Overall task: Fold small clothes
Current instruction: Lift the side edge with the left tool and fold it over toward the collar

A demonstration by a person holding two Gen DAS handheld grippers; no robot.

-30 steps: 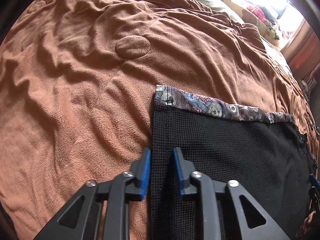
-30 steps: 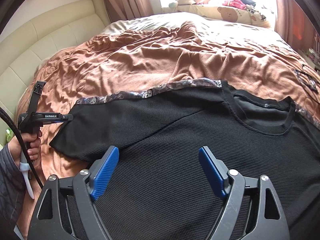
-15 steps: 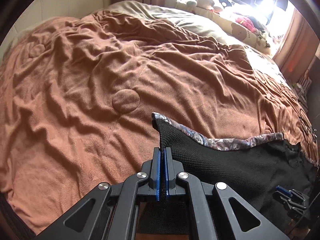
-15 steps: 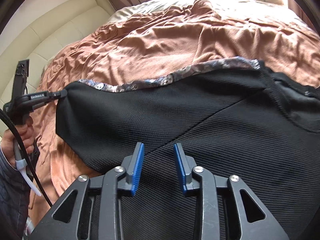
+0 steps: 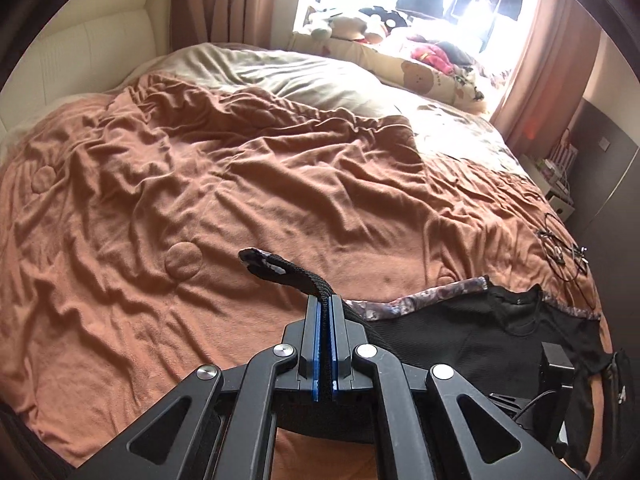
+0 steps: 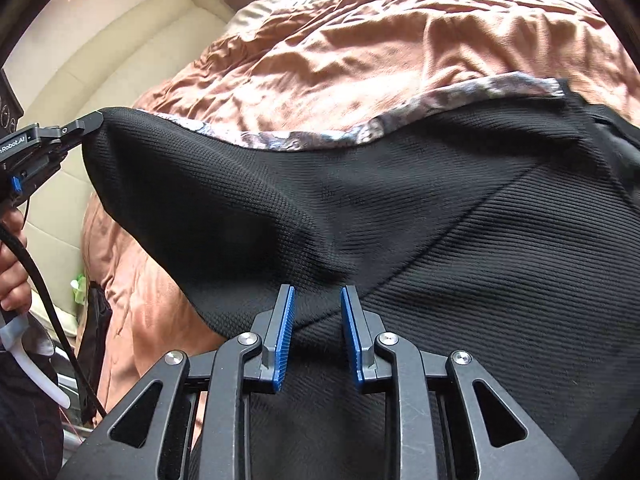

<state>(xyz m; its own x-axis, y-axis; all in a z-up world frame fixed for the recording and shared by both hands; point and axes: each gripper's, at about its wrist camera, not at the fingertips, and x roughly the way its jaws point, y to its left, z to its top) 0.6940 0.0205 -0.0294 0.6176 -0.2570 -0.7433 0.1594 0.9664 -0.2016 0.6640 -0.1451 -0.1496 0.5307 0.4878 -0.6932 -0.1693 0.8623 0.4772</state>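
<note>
A black waffle-knit top (image 6: 440, 200) with a patterned trim (image 6: 320, 136) along its far edge lies on the brown blanket (image 5: 200, 180). My left gripper (image 5: 325, 300) is shut on the end of its sleeve (image 5: 276, 266), which is held up off the bed. From the right wrist view the left gripper (image 6: 90, 120) shows at the far left, pulling the sleeve taut. My right gripper (image 6: 318, 300) is down on the top where sleeve meets body. Its jaws stand narrow, with a bunch of black fabric pinched between the blue pads (image 6: 285, 332), and creases run toward them.
A cream padded headboard (image 5: 80, 52) stands at the left. Plush toys and a bear-print pillow (image 5: 420, 72) line the bright window. Glasses and thin cables (image 5: 560, 248) lie on the bed's right side. A hand (image 6: 12, 280) holds the left gripper's handle and cable.
The left gripper shut on the sleeve end and lifted it well above the blanket. The right gripper's jaws narrowed from wide and came down onto the top near the armpit.
</note>
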